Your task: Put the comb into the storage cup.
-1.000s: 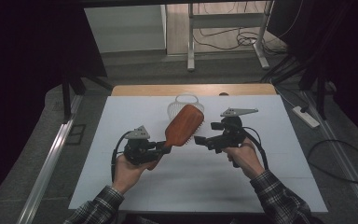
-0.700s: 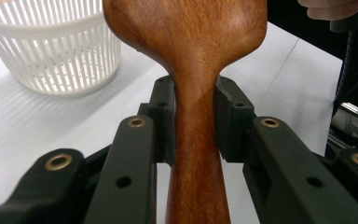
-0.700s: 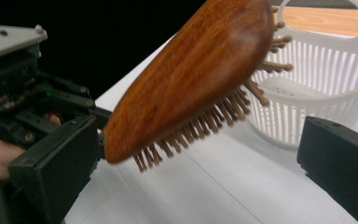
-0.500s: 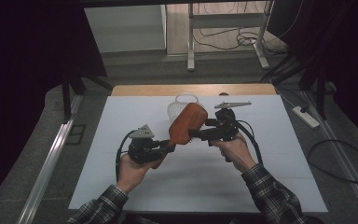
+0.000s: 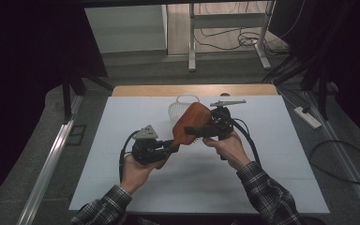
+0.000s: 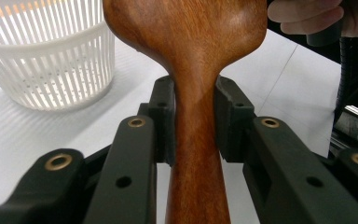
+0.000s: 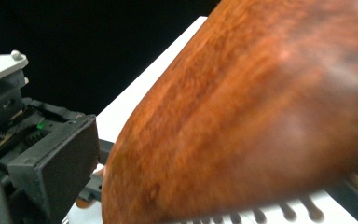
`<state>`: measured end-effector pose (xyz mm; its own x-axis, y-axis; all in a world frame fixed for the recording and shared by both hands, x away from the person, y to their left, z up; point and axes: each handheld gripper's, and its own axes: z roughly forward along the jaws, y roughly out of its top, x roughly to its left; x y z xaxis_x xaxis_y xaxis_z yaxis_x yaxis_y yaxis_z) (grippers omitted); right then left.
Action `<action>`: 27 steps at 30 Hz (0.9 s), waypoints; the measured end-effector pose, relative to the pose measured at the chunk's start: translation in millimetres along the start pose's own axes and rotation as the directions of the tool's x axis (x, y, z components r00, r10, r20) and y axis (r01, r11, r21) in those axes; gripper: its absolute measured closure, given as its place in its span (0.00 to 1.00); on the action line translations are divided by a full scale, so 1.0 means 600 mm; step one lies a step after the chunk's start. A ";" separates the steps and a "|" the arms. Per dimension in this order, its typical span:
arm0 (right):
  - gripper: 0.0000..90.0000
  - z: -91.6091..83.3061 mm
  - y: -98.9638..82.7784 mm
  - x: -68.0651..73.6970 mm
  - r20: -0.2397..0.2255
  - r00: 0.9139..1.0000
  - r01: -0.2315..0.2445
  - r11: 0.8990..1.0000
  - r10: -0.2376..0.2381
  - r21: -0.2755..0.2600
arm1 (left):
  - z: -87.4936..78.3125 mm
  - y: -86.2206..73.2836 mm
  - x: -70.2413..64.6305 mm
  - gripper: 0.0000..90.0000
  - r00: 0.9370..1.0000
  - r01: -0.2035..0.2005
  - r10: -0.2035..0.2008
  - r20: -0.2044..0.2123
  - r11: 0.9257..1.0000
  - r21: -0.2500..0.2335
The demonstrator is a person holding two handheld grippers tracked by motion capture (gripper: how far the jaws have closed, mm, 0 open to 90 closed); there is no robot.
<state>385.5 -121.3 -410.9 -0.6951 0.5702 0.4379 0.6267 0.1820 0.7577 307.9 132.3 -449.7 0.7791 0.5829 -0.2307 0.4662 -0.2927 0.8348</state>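
The biggest thing is the white table [image 5: 272,164]. It has a wooden strip along the far edge. Two arms in checked sleeves come in from the near side.

Next in size is the brown wooden board [image 5: 191,124]. It is shaped like a paddle, with a wide flat part and a thin handle. It is held up above the middle of the table, tilted, with the handle pointing down toward the person's left side. In the left gripper view the board [image 6: 191,70] rises straight up between the two black jaws. In the right gripper view the board [image 7: 261,116] is very close and blurry.

Behind the board sits a small white basket [image 5: 182,107] with slits in its sides. It stands on the table near the far edge. In the left gripper view the basket [image 6: 46,56] is at the upper left, apart from the board.

The left gripper [image 5: 168,146] is closed on the thin handle. Its pads [image 6: 165,121] press on both sides of the wood.

The right gripper [image 5: 205,131] is right up against the wide part of the board, on its right side. One black pad [image 7: 56,163] shows beside the wood. I cannot tell if this gripper is open or closed.
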 end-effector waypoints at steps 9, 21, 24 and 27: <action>0.13 0.007 0.000 0.000 0.000 1.000 -0.021 1.000 0.021 0.002 | 0.004 0.000 -0.003 0.79 1.000 -0.006 0.006 -0.005 1.000 -0.004; 0.49 -0.007 -0.001 -0.021 -0.155 0.970 -0.190 0.982 0.186 -0.014 | 0.017 -0.001 -0.006 0.79 0.999 -0.031 0.032 -0.019 0.999 0.026; 0.52 -0.010 -0.001 -0.023 -0.169 0.966 -0.200 0.980 0.196 -0.007 | 0.021 -0.001 -0.007 0.79 0.999 -0.037 0.038 -0.020 0.999 0.031; 0.55 -0.013 -0.001 -0.023 -0.177 0.959 -0.225 0.974 0.221 -0.001 | 0.023 -0.001 -0.008 0.79 0.999 -0.044 0.045 -0.025 0.999 0.028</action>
<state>392.1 -135.5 -413.7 -0.5903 0.4456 0.6730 0.7665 0.0481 0.6404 309.5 119.3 -455.9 0.7887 0.5877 -0.1806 0.4430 -0.3396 0.8297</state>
